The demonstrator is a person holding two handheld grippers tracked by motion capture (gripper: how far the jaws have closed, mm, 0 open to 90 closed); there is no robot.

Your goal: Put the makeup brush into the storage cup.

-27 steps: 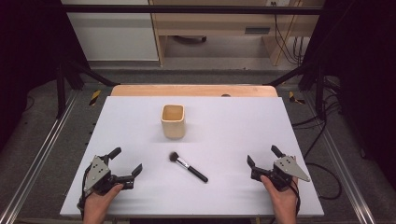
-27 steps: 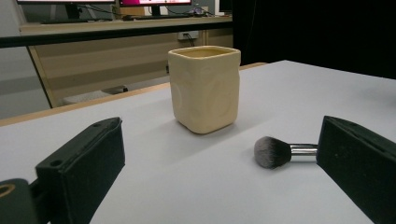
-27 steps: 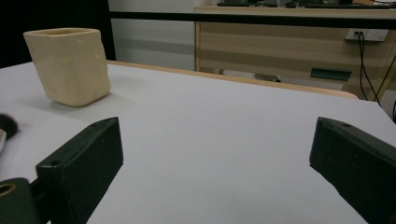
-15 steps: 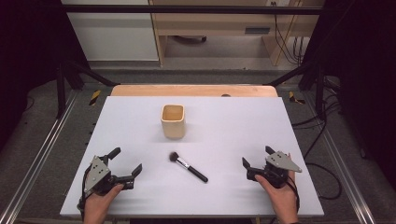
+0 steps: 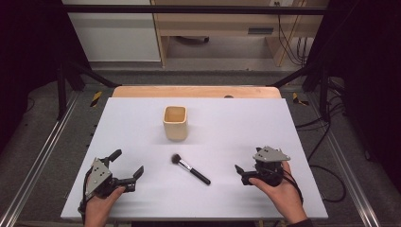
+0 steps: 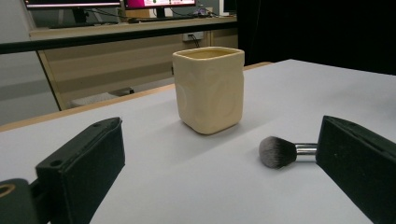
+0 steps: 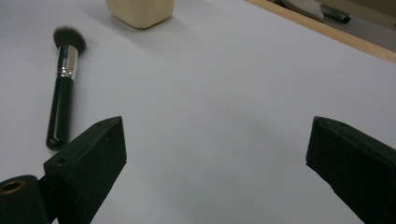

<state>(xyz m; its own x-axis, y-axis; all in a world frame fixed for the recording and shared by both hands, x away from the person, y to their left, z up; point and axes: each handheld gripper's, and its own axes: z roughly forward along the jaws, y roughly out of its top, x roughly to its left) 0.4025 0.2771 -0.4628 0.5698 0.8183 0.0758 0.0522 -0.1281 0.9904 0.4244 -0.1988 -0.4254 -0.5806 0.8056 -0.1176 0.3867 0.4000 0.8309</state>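
- The right tongs [image 5: 246, 172], jaws spread wide and holding nothing, are turning inward from where they sat a moment ago, now facing the makeup brush [image 5: 190, 169].
- The left tongs [image 5: 126, 165] are staying put near the tabletop's [image 5: 236, 127] front left, also spread and empty.
- The brush is lying flat between both tongs, bristles pointing toward the cream ceramic cup [image 5: 175, 122] standing behind it.
- The right hand is likely starting a reach for the brush handle.

A brush [image 5: 190, 169] lies between two gaping grippers, near a cup [image 5: 175, 123].
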